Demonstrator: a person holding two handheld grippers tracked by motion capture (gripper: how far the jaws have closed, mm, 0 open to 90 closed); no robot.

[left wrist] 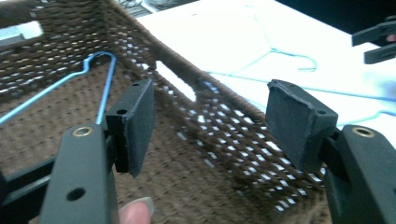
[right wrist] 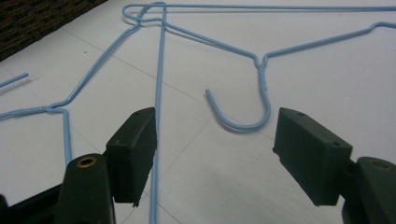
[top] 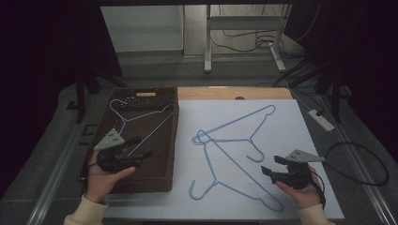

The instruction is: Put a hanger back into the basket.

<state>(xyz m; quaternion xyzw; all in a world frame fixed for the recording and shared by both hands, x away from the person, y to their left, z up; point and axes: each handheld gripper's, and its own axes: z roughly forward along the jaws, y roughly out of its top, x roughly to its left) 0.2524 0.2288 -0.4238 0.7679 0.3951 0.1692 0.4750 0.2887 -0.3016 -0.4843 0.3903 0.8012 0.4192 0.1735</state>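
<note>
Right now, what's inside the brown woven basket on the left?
One blue wire hanger lies inside the basket, on its woven bottom. The left gripper, jaws open and holding nothing, hangs over the near part, and it and the hand cover some of the floor beneath.

The place looks like a lab or test room: beyond the tabletop [top: 281,117] with its plain white sheet stand the metal legs of a bare frame [top: 244,42], loose cables [top: 263,40] trail over the grey floor, and a power strip [top: 321,119] lies to its right.
</note>
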